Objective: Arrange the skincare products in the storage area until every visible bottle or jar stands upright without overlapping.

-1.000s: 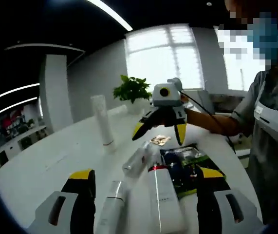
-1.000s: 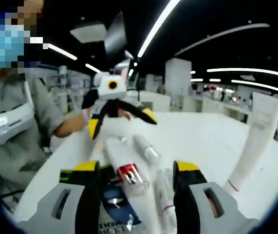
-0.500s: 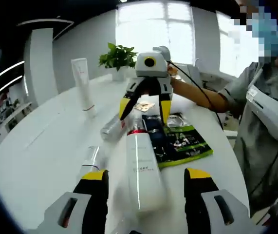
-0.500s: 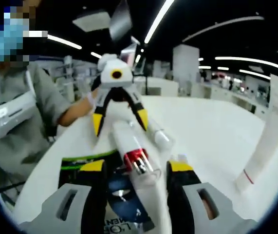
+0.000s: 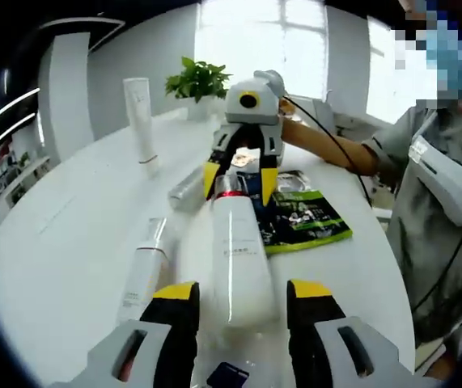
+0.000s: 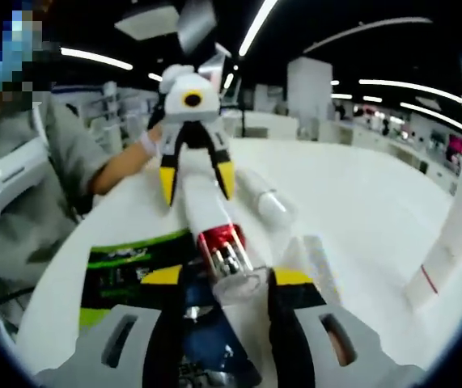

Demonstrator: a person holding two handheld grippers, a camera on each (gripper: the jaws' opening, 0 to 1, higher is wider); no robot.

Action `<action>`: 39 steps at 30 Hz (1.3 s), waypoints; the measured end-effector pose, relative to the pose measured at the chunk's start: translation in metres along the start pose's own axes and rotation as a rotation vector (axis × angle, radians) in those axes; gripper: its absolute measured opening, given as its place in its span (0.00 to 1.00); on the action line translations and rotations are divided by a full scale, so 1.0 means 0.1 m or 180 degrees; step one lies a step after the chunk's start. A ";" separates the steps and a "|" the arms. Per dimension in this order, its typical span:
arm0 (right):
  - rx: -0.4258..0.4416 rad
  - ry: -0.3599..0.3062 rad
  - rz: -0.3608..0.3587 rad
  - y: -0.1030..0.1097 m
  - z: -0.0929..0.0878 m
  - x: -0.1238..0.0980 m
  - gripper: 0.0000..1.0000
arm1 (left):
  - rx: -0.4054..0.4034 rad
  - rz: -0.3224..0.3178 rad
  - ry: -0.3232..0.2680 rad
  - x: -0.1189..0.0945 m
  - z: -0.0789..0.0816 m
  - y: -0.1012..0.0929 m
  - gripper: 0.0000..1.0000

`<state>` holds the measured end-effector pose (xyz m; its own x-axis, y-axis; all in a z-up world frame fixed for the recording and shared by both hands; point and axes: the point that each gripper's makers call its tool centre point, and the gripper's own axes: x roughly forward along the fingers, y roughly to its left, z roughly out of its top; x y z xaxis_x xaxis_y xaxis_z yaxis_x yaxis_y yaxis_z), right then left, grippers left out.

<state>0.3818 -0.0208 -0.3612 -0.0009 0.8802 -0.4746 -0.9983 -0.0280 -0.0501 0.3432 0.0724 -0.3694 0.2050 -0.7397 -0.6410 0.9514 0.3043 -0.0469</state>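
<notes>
A big white bottle (image 5: pixel 237 250) with a red collar and clear cap (image 6: pixel 231 267) lies on the white table, between two grippers that face each other. My left gripper (image 5: pixel 243 291) is open, one jaw on each side of the bottle's base with a narrow gap. My right gripper (image 6: pixel 226 279) is open too, its jaws flanking the cap end. From the left gripper view the right gripper (image 5: pixel 239 178) straddles the cap. From the right gripper view the left gripper (image 6: pixel 196 182) straddles the base. A tall white tube (image 5: pixel 140 121) (image 6: pixel 457 218) stands upright.
A slim white tube (image 5: pixel 144 271) (image 6: pixel 311 259) and a small clear bottle (image 5: pixel 186 190) (image 6: pixel 264 202) lie beside the big bottle. A green and black packet (image 5: pixel 307 226) (image 6: pixel 125 263) lies flat under its cap end. A potted plant (image 5: pixel 198 81) stands far back. A person (image 5: pixel 441 178) is at the table's edge.
Both grippers have closed in on the lying bottle from its two ends. Their jaws have narrowed around it, and the bottle now sits centred between each pair.
</notes>
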 end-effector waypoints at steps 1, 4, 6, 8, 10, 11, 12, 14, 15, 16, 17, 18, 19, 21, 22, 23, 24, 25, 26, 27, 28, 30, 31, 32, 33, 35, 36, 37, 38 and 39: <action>-0.0054 0.0014 -0.0039 -0.02 0.00 0.00 0.29 | 0.0001 0.0006 0.0011 0.01 0.00 0.01 0.41; -0.0077 0.0023 -0.0012 -0.01 0.00 0.03 0.28 | -0.0039 0.0030 0.0059 0.02 -0.03 0.04 0.39; -0.0059 0.0026 -0.0015 -0.03 0.00 0.05 0.28 | -0.0029 0.0041 0.0080 0.02 -0.04 0.05 0.37; -0.0039 0.0084 -0.0024 -0.05 0.01 0.06 0.28 | -0.0033 0.0029 0.0085 0.02 -0.05 0.04 0.35; -0.0038 0.0198 -0.0032 -0.04 0.00 0.05 0.27 | -0.0005 0.0034 0.0087 0.03 -0.04 0.04 0.35; -0.0038 0.0230 -0.0026 -0.04 0.00 0.04 0.27 | 0.0015 0.0037 0.0086 0.04 -0.04 0.04 0.35; -0.0025 0.0262 -0.0007 -0.01 0.01 0.03 0.27 | 0.0036 0.0035 0.0072 0.05 -0.03 0.05 0.34; -0.0007 0.0313 0.0028 0.01 0.02 0.01 0.26 | 0.0064 0.0032 0.0041 0.06 -0.01 0.04 0.34; -0.0008 0.0303 0.0044 0.01 0.03 0.00 0.26 | 0.0065 0.0030 0.0042 0.06 -0.01 0.04 0.34; 0.0011 0.0247 0.0071 0.03 0.06 -0.01 0.26 | 0.0067 0.0026 0.0041 0.05 -0.01 0.04 0.34; 0.0053 0.0180 0.0109 0.04 0.10 -0.02 0.26 | 0.0069 0.0025 0.0039 0.05 -0.01 0.03 0.34; 0.0120 0.0118 0.0145 0.06 0.14 -0.04 0.26 | 0.0075 0.0026 0.0030 0.05 -0.01 0.03 0.34; 0.0133 0.0095 0.0145 0.05 0.16 -0.05 0.25 | 0.0081 0.0028 0.0026 0.05 -0.01 0.04 0.35; 0.0114 0.0015 0.0130 0.07 0.23 -0.08 0.25 | 0.0084 0.0034 0.0022 0.05 -0.01 0.04 0.35; 0.0104 -0.0019 0.0122 0.08 0.26 -0.09 0.25 | 0.0084 0.0031 0.0019 0.04 -0.01 0.03 0.35; 0.0088 -0.0051 0.0113 0.08 0.30 -0.10 0.25 | 0.0086 0.0029 0.0018 0.04 -0.01 0.03 0.35; 0.0061 -0.0084 0.0104 0.10 0.33 -0.12 0.25 | 0.0087 0.0016 0.0012 0.04 -0.01 0.02 0.35; 0.0042 -0.0101 0.0104 0.10 0.35 -0.13 0.25 | 0.0086 0.0003 0.0008 0.05 0.00 0.01 0.35; 0.0038 -0.0124 0.0102 0.12 0.37 -0.15 0.25 | 0.0086 -0.0010 0.0007 0.05 0.00 -0.01 0.35; 0.0036 -0.0199 0.0103 0.12 0.43 -0.18 0.25 | 0.0096 -0.0031 0.0003 0.06 0.01 -0.03 0.35; 0.0032 -0.0257 0.0100 0.13 0.47 -0.20 0.25 | 0.0113 -0.0051 -0.0009 0.07 0.02 -0.05 0.35; 0.0039 -0.0381 0.0098 0.15 0.57 -0.25 0.25 | 0.0132 -0.0088 -0.0030 0.08 0.04 -0.08 0.35; 0.0036 -0.0425 0.0091 0.15 0.61 -0.27 0.25 | 0.0133 -0.0109 -0.0047 0.08 0.05 -0.09 0.35; 0.0027 -0.0499 0.0086 0.17 0.68 -0.29 0.25 | 0.0120 -0.0126 -0.0051 0.09 0.06 -0.11 0.35; -0.0021 -0.0554 0.0063 0.18 0.74 -0.31 0.25 | 0.0114 -0.0134 -0.0051 0.10 0.07 -0.11 0.34; -0.0049 -0.0643 0.0041 0.21 0.81 -0.32 0.25 | 0.0132 -0.0155 -0.0061 0.11 0.08 -0.13 0.34; -0.0096 -0.0655 0.0016 0.23 0.85 -0.33 0.25 | 0.0138 -0.0165 -0.0076 0.12 0.09 -0.13 0.34; -0.0114 -0.0705 -0.0009 0.24 0.89 -0.34 0.25 | 0.0138 -0.0170 -0.0094 0.12 0.11 -0.13 0.35; -0.0128 -0.0757 -0.0026 0.25 0.94 -0.35 0.25 | 0.0143 -0.0173 -0.0109 0.13 0.12 -0.13 0.35; -0.0139 -0.0785 -0.0042 0.26 0.97 -0.35 0.25 | 0.0146 -0.0175 -0.0119 0.14 0.13 -0.13 0.35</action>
<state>0.3505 -0.0063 -0.2608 -0.0072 0.9695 -0.2451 -0.9949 -0.0315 -0.0955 0.3368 0.0503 -0.3676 0.1599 -0.7767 -0.6093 0.9708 0.2355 -0.0454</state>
